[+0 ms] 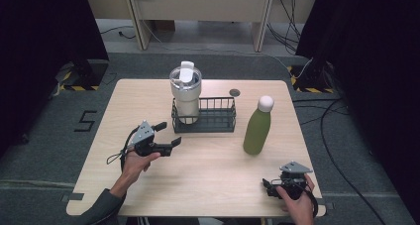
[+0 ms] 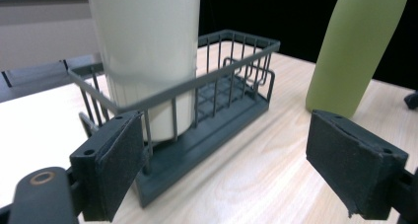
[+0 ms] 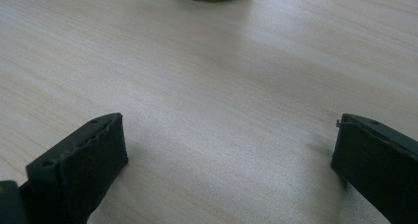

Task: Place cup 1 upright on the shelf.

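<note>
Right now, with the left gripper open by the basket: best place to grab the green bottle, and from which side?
Probably the green bottle at mid-body, where it is straight and widest, below the tapering neck and white cap. It stands upright and apart from the wire basket, so a level approach from the near side looks clear. The right gripper sits nearer.

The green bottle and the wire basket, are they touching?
Apart. The high view shows bare table between the green bottle and the wire basket; the left gripper view shows that gap too.

Even, soft overhead light keeps the tabletop (image 1: 198,170) bright while the surrounding curtains fall nearly black. Shadows are faint and short. The high view is slightly soft; both gripper views blur close up, without glare
</note>
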Motion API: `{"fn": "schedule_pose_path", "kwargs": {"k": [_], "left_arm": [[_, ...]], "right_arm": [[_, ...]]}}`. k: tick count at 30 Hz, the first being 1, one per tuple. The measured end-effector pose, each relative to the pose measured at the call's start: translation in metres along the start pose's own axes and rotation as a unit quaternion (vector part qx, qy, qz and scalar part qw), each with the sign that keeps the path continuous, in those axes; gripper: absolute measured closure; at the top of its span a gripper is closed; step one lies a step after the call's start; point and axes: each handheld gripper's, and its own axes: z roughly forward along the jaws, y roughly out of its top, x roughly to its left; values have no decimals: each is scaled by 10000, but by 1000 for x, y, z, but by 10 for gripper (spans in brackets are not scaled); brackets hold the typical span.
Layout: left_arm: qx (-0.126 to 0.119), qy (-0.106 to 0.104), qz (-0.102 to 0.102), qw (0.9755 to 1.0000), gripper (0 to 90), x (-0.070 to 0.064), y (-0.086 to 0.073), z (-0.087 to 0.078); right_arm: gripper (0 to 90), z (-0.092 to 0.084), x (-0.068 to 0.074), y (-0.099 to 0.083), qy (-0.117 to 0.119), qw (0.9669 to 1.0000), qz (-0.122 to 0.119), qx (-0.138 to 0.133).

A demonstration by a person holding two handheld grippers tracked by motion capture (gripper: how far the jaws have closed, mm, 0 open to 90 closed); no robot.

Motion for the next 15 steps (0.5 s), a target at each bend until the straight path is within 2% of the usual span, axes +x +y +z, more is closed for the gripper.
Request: {"fn": "schedule_pose_path", "kwargs": {"k": [12,15], "left_arm": [[423,-32,-56,9991,145,0,-19,-15],[519,-27,-4,9987,145,-1,-22,-17]], "right_arm": [[4,0,0,0,-1,10000,0,-16],[4,0,0,0,-1,10000,-1,-17]]}}
